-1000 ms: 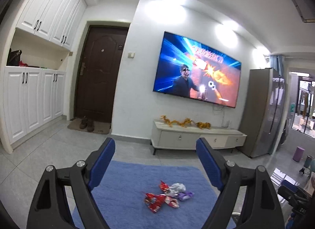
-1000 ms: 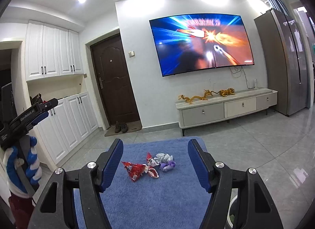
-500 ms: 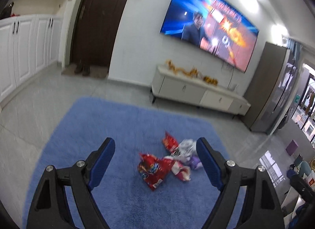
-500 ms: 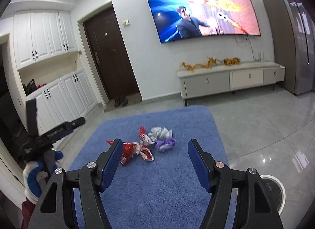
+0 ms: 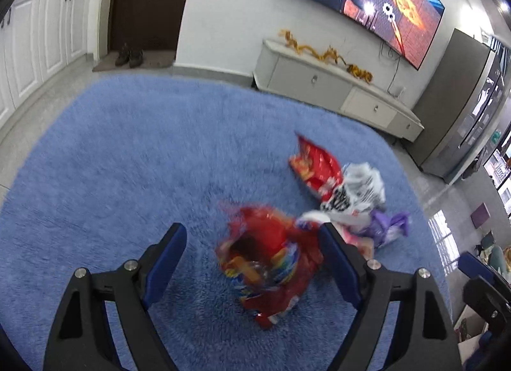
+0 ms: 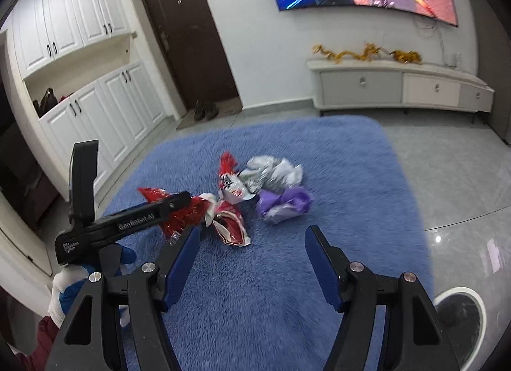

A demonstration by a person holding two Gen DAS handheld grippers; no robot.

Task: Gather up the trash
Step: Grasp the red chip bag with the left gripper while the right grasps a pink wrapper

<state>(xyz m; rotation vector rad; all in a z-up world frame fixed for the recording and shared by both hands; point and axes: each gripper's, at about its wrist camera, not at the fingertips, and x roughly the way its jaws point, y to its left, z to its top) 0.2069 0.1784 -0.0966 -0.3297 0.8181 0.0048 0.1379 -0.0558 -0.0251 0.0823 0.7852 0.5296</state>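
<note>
Trash lies in one small heap near the middle of a blue rug: five crumpled wrappers can be counted, though blur makes the count uncertain. Three are red — a large bag, a second bag at the far side, and a torn red-and-white wrapper — with one silver-white wrapper and one purple wrapper beside them. The left claw stands wide apart, angled down over the large bag, which sits between its blue pads; whether either pad touches it cannot be told. The right claw is also apart and holds nothing, the heap just beyond its tips. One television and one low white cabinet line the wall behind.
</note>
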